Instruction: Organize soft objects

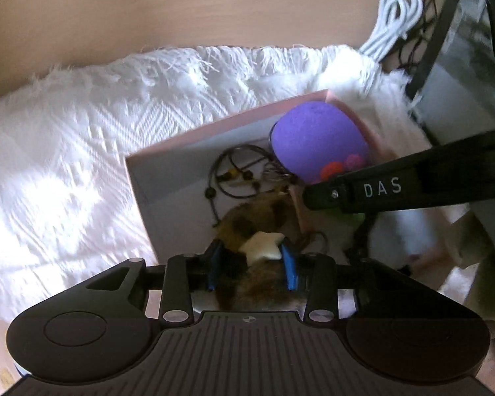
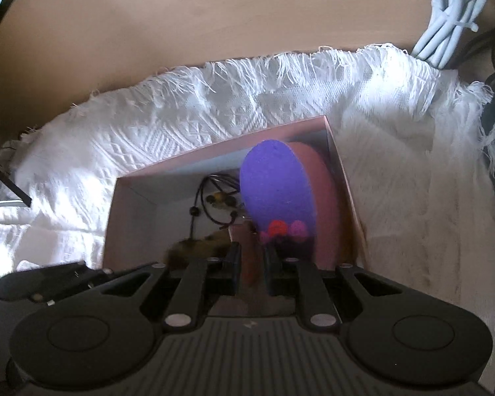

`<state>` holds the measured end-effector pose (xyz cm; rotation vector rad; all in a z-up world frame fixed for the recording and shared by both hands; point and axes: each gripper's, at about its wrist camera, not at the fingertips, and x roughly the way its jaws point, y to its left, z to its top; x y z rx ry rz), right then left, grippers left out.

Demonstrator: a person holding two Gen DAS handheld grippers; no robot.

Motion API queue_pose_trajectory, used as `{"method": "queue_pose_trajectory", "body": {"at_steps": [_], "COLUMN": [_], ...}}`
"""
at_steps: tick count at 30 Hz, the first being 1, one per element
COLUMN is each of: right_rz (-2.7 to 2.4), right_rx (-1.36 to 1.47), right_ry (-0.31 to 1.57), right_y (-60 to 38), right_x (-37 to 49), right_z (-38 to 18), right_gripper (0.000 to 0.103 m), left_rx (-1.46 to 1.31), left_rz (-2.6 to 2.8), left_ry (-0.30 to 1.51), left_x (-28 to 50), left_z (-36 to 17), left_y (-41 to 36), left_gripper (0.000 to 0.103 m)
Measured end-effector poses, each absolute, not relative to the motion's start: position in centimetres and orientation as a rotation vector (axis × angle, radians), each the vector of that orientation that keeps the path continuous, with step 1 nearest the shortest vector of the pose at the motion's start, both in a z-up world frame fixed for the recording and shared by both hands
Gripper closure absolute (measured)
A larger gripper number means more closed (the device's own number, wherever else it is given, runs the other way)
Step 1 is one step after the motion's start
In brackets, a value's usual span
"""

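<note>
At lower centre, the brown plush toy, judged light and squashy, is clamped by the left hand-held gripper, while the right hand-held gripper is closed on the pink box wall.

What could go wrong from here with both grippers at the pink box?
1. The left gripper holds the brown plush low over the pink box; it could snag the black beaded cord beside it.
2. The right gripper is clamped on the box wall; pulling could tip the box and spill the purple foam piece.
</note>
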<state>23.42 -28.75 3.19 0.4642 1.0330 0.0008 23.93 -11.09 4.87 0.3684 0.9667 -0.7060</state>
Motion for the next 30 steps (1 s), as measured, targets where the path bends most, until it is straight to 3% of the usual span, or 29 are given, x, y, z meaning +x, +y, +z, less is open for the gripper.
{"method": "queue_pose_trajectory", "body": {"at_steps": [6, 13, 16, 23, 30], "right_rz": [-0.012, -0.029, -0.056, -0.009, 0.248], "right_rx": [0.488, 0.490, 0.449, 0.315, 0.072], "right_ry": [1.016, 0.840, 0.777, 0.712, 0.718], "right_y": [-29.3, -29.4, -28.4, -25.0, -20.7], "right_x": [22.7, 16.8, 14.0, 9.8, 6.4], "right_z": [3.8, 9.0, 10.3, 9.8, 5.8], "right_gripper": [0.088, 0.059, 0.053, 0.050, 0.043], "left_rx": [0.373, 0.194, 0.084, 0.038, -0.103], "left_rz": [-0.720, -0.737, -0.745, -0.626, -0.202], "left_ry": [0.960, 0.767, 0.691, 0.581, 0.683], "left_x": [23.8, 21.2, 19.7, 12.9, 5.2], "left_z": [5.1, 11.0, 12.1, 9.7, 4.1], "left_y": [-11.5, -7.2, -4.0, 1.0, 4.1], "left_gripper": [0.063, 0.063, 0.063, 0.064, 0.065]}}
